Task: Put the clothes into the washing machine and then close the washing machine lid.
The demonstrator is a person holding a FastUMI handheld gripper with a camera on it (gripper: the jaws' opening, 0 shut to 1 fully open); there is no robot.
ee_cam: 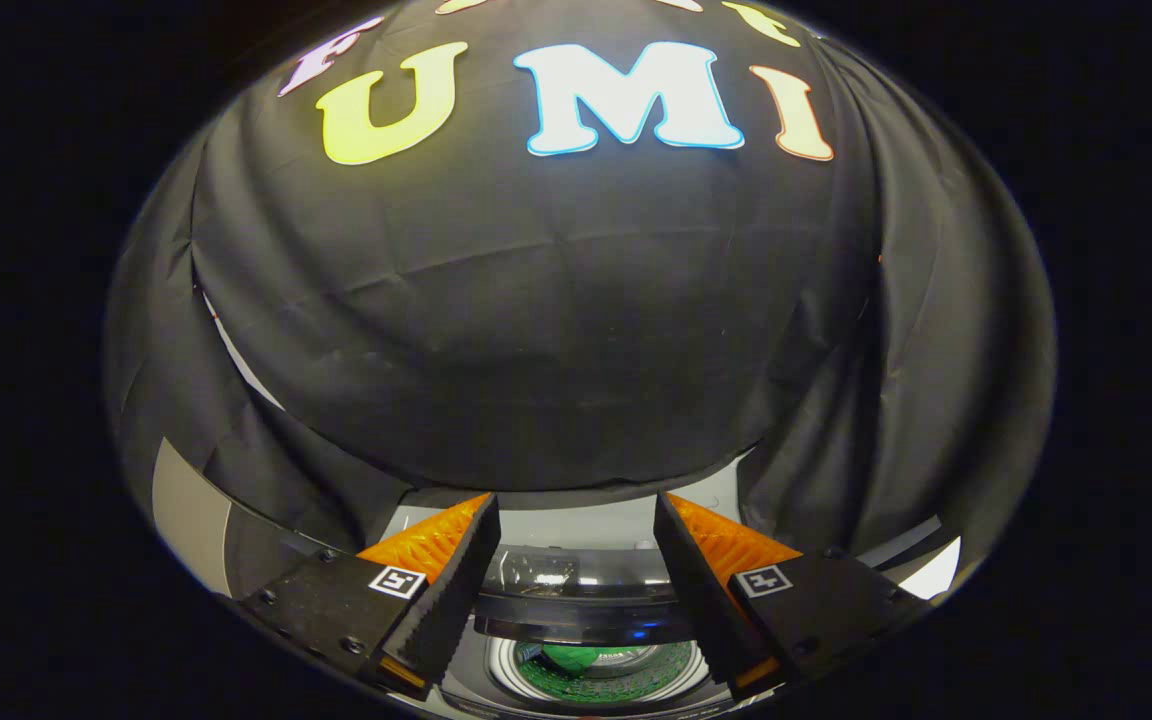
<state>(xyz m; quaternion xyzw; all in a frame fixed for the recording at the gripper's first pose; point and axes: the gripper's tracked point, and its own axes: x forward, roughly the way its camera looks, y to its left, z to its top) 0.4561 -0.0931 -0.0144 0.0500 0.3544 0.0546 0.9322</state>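
Gripper view: the gripper (576, 505) is held high, its fingers spread wide with nothing between them. In the gap between the fingers sits the washing machine (576, 640), its lid (576, 585) raised and standing open. Inside the drum (636, 672) lies a green piece of clothing (576, 656), low between the two fingers. Beyond the fingertips hangs the booth's black cloth wall (556, 330).

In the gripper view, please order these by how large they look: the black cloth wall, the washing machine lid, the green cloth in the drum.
1. Black cloth wall, by far the largest.
2. Washing machine lid, seen between the open gripper fingers.
3. Green cloth, smallest, partly hidden.
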